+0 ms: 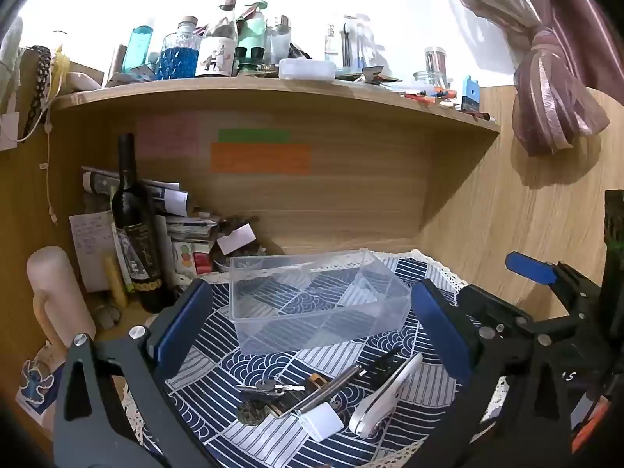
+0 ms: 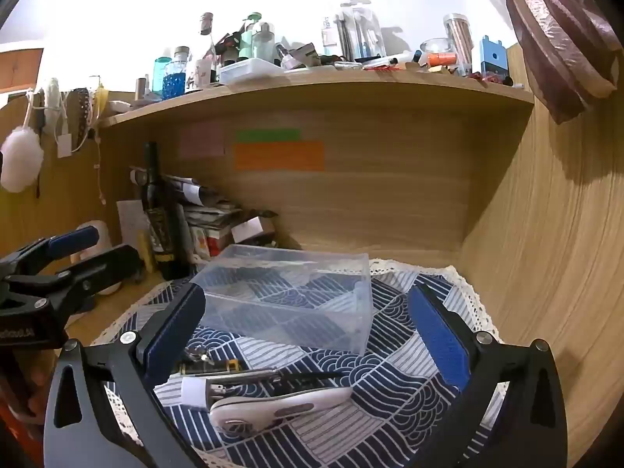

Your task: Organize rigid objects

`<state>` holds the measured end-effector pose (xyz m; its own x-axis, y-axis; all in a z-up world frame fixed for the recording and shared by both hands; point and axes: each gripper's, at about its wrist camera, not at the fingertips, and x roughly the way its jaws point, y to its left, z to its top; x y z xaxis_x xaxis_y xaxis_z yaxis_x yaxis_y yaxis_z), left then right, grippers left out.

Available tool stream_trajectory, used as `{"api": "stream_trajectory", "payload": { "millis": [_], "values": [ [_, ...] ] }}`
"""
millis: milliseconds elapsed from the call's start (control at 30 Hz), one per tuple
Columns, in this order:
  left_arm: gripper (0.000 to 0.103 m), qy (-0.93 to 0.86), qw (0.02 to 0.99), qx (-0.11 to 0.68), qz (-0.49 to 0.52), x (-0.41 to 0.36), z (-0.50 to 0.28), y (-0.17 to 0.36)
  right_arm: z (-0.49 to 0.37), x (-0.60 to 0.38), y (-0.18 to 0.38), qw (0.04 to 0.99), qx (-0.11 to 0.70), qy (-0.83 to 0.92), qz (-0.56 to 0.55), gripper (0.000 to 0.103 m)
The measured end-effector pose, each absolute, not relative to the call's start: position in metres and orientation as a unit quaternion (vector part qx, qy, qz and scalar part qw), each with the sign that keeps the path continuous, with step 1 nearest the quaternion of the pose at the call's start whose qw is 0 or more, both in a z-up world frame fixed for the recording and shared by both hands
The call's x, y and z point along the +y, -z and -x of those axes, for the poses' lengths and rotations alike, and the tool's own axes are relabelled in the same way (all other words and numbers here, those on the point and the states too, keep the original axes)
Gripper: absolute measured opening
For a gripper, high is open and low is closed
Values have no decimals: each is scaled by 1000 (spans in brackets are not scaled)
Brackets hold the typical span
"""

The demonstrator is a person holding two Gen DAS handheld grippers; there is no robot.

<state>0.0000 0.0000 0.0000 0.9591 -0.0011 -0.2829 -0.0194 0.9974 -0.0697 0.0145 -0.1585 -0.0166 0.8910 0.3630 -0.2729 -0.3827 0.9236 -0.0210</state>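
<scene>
Clear plastic bin [image 1: 318, 292] sits empty at the back of the patterned cloth [image 1: 394, 433], ready to receive, both the left gripper [image 1: 312, 329] and right gripper [image 2: 308, 327] spread wide and holding nothing above the white opener [image 2: 280, 403], keys [image 1: 269, 386], small white block [image 1: 323, 421]

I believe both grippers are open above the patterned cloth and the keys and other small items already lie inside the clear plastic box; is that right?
Not quite. The clear plastic box holds nothing; the keys and other small items lie on the patterned cloth in front of it, as the left wrist view shows. The left gripper and right gripper are indeed open.
</scene>
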Motion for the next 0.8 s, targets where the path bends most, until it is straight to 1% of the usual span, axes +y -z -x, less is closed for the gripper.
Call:
{"api": "stream_trajectory", "payload": {
  "millis": [800],
  "values": [
    [103,-5,988,150,43,2,-6,3,-15,-159,13,972,134,-189,32,103]
  ]
}}
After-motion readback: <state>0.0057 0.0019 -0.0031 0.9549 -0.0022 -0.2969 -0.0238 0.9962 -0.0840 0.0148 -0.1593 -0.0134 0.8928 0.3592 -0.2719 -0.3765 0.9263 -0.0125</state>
